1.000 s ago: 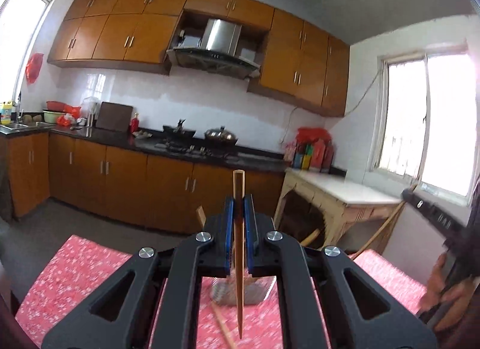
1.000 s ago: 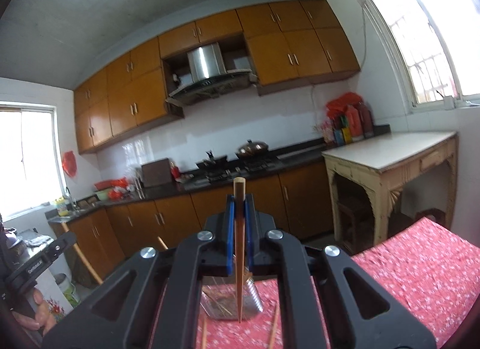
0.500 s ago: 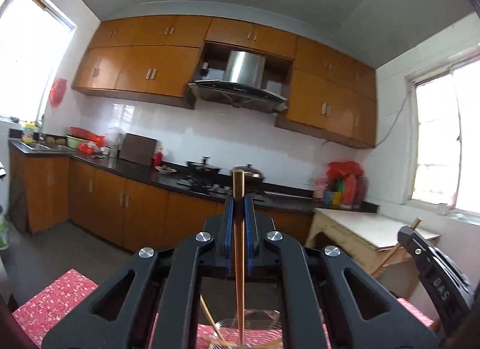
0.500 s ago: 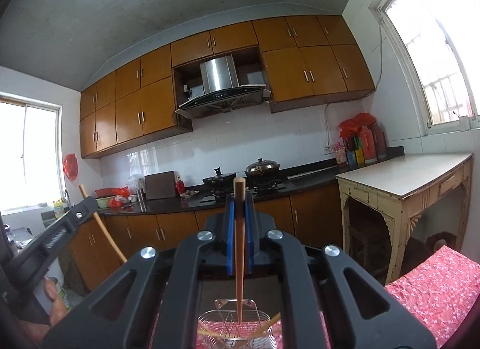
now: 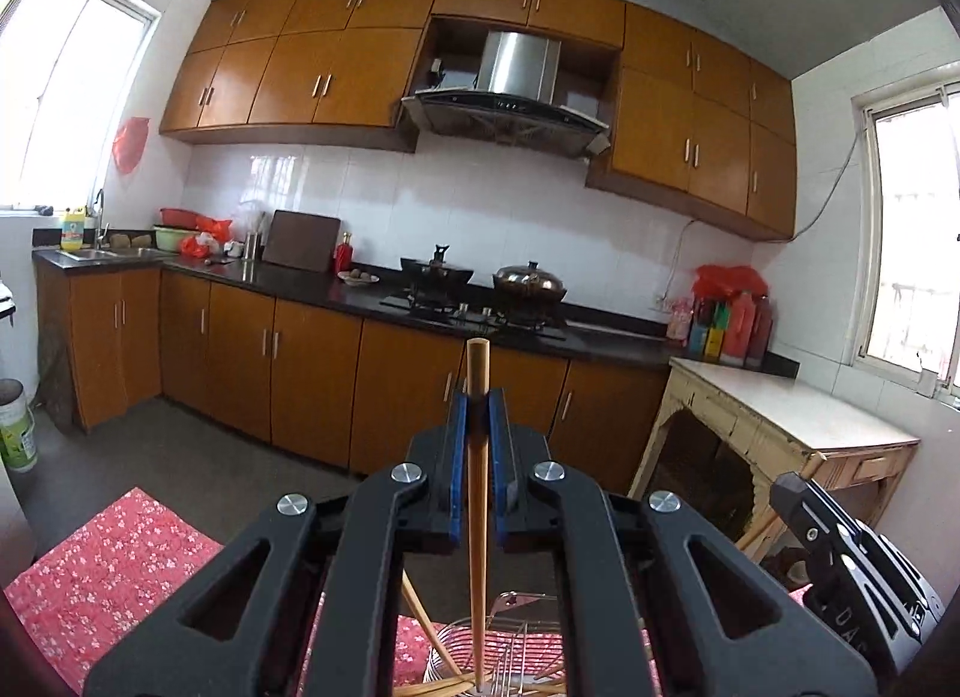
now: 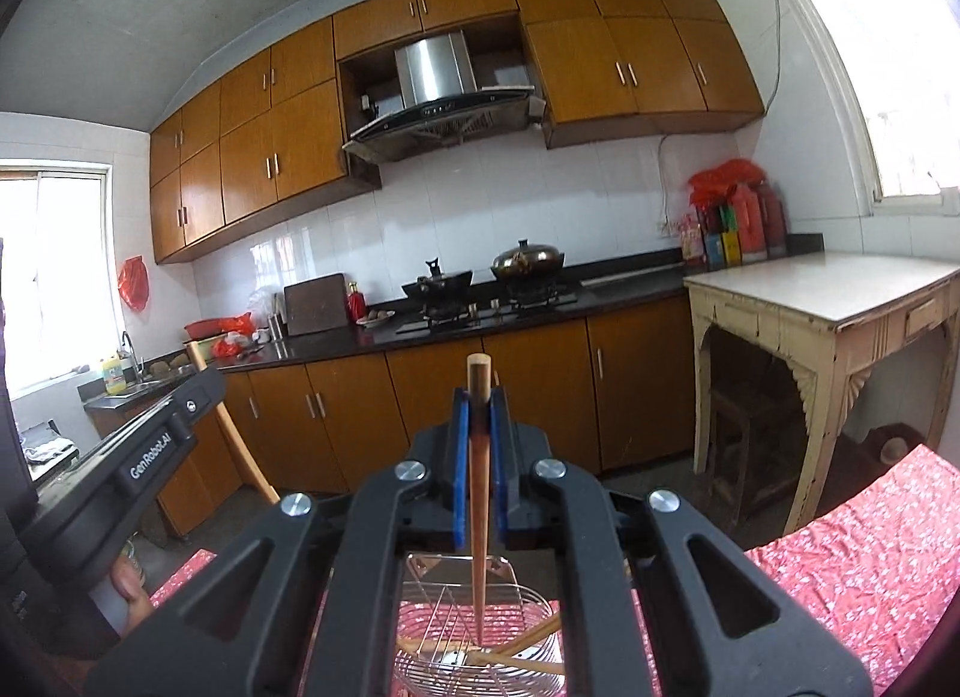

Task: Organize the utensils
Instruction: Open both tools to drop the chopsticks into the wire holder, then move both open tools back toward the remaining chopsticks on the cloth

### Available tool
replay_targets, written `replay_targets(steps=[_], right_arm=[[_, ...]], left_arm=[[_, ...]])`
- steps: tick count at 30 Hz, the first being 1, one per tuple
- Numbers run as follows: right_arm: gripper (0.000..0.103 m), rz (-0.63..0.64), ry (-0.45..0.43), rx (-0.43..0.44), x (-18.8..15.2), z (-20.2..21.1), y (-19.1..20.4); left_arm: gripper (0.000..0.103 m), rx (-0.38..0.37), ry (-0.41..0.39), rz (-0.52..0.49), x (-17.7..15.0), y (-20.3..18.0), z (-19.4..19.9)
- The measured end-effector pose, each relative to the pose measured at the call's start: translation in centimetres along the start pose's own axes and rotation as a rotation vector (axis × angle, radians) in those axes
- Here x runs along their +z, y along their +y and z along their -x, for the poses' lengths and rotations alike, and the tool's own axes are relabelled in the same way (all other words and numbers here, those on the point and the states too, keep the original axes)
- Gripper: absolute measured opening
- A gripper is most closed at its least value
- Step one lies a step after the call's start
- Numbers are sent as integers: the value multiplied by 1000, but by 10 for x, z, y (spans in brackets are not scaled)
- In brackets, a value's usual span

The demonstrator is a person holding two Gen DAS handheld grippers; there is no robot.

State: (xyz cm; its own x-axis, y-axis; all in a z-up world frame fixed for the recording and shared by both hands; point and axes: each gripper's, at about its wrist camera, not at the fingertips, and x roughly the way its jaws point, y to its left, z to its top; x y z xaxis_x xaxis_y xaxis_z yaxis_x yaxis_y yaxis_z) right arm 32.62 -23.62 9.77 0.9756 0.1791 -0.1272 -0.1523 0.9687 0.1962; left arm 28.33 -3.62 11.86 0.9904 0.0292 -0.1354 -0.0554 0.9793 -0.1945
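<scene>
The left gripper [image 5: 478, 397] is clamped on an upright chopstick [image 5: 478, 493]; the right gripper [image 6: 478, 397] is likewise clamped on a second chopstick [image 6: 479, 493]. A wire basket [image 6: 528, 601] is seen directly beneath both tips, each long axis pointing down into it; neither hand is judged nearer.

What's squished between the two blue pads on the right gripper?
A wooden chopstick. The right gripper is shut on it, and its thin end points down into the wire basket. The right wrist view shows this.
</scene>
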Motion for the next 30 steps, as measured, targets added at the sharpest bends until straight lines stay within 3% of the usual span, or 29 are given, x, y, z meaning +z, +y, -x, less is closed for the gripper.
replay_targets(steps=[12, 17, 18, 21, 30], right_arm=[[8, -20, 61, 6, -12, -19, -5], [11, -7, 108, -33, -15, -26, -7], [19, -5, 108, -38, -16, -24, -8], [33, 2, 93, -57, -16, -16, -10], [39, 10, 58, -99, -11, 21, -15]], left_arm=[[7, 23, 45, -8, -5, -3, -18], [8, 29, 93, 12, -5, 3, -25], [12, 28, 98, 20, -5, 4, -24], [43, 42, 94, 41, -1, 11, -15], [51, 48, 61, 11, 15, 19, 24]])
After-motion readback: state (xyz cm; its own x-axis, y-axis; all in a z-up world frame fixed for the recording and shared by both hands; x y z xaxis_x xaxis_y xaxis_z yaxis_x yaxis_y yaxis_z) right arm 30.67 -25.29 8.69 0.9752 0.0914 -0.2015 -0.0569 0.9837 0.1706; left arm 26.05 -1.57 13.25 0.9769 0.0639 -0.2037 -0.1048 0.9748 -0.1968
